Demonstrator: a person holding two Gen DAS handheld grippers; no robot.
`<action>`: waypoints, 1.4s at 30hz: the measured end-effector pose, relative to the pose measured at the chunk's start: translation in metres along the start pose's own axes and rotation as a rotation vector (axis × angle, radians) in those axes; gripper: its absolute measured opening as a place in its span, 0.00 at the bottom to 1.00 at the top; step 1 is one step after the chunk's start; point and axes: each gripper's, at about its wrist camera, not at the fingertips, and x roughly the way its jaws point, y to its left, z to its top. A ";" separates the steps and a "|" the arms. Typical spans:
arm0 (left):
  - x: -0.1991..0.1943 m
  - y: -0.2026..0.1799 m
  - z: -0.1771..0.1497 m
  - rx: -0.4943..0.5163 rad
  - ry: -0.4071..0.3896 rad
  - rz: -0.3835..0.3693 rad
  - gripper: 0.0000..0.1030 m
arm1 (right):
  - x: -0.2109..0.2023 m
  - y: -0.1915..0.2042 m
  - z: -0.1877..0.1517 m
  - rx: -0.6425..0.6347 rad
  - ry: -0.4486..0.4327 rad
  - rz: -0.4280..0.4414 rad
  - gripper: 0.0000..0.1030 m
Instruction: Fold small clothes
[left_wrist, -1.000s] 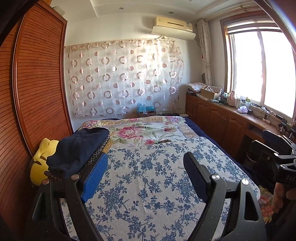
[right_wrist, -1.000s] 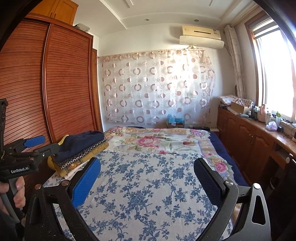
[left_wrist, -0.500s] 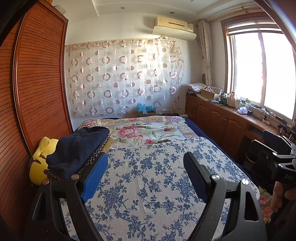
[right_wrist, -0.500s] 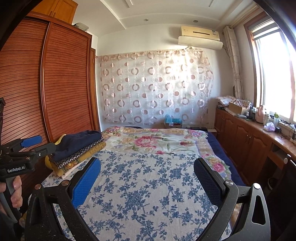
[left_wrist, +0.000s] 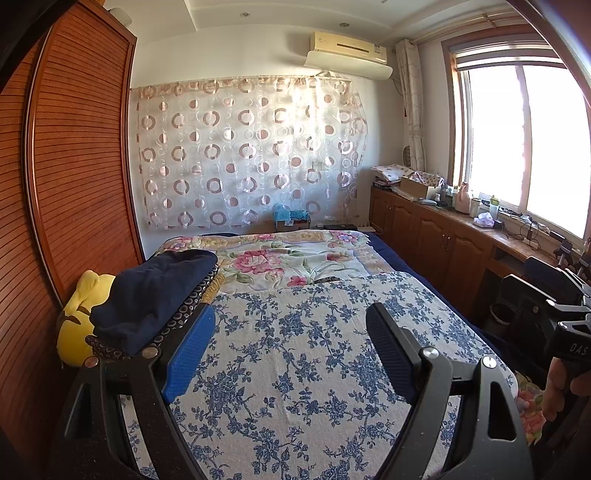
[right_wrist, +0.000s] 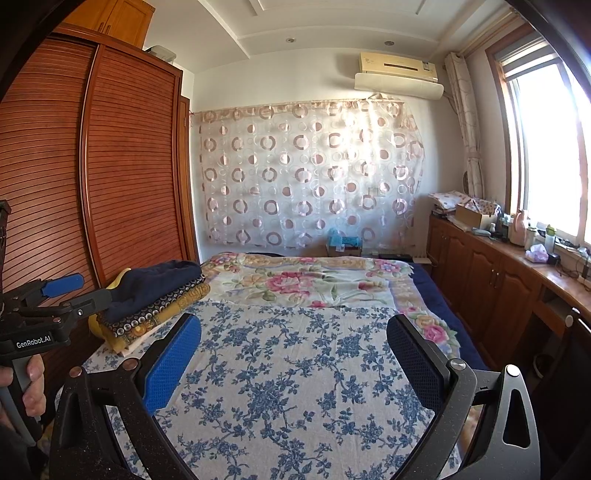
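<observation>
The stack of folded clothes topped by a navy garment (left_wrist: 155, 291) lay just beyond the left tool (left_wrist: 284, 354), nearer it than the right tool (right_wrist: 295, 363); both gaped empty.

A bed covered by a white sheet with blue flower print (left_wrist: 295, 350) fills the room's middle, with a pink-and-cream rose-patterned quilt (left_wrist: 295, 254) spread beyond it. A yellow plush toy (left_wrist: 75, 325) lies at the bed's left edge against a tall slatted reddish-wood wardrobe (right_wrist: 110, 166). A sheer curtain with brown rings (right_wrist: 306, 173) hangs on the far wall beneath a cream air conditioner (left_wrist: 349, 50). A low wooden cabinet run (right_wrist: 491, 273) with cluttered top stands under the bright window (left_wrist: 524, 147).
</observation>
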 end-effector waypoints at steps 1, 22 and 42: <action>0.000 0.000 0.000 0.001 0.000 0.000 0.82 | 0.000 0.000 0.000 0.000 0.000 -0.002 0.98; 0.000 0.001 0.001 -0.002 -0.001 0.000 0.82 | 0.000 -0.003 0.000 0.000 0.000 0.000 0.98; -0.001 0.003 0.001 -0.005 -0.002 0.000 0.82 | -0.001 -0.005 -0.002 0.000 -0.001 -0.001 0.98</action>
